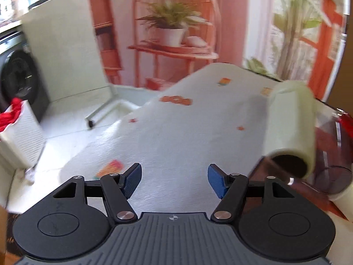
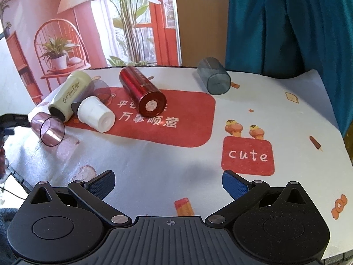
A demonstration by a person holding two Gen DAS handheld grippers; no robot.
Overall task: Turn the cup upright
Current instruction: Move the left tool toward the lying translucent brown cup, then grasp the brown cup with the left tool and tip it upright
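In the left wrist view, the left gripper [image 1: 174,180] hung wide and empty, the pale green cup [image 1: 289,128] lying on its side at right. In the right wrist view, the right gripper [image 2: 168,184] gaped wide and empty; five more cups lay toppled farther off on the tablecloth [image 2: 154,161], likely staged for righting.

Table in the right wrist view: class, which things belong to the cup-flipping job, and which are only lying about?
Job:
green cup
white cup
red cup
blue-grey cup
clear purple cup
right gripper

Lying about:
tablecloth
blue curtain
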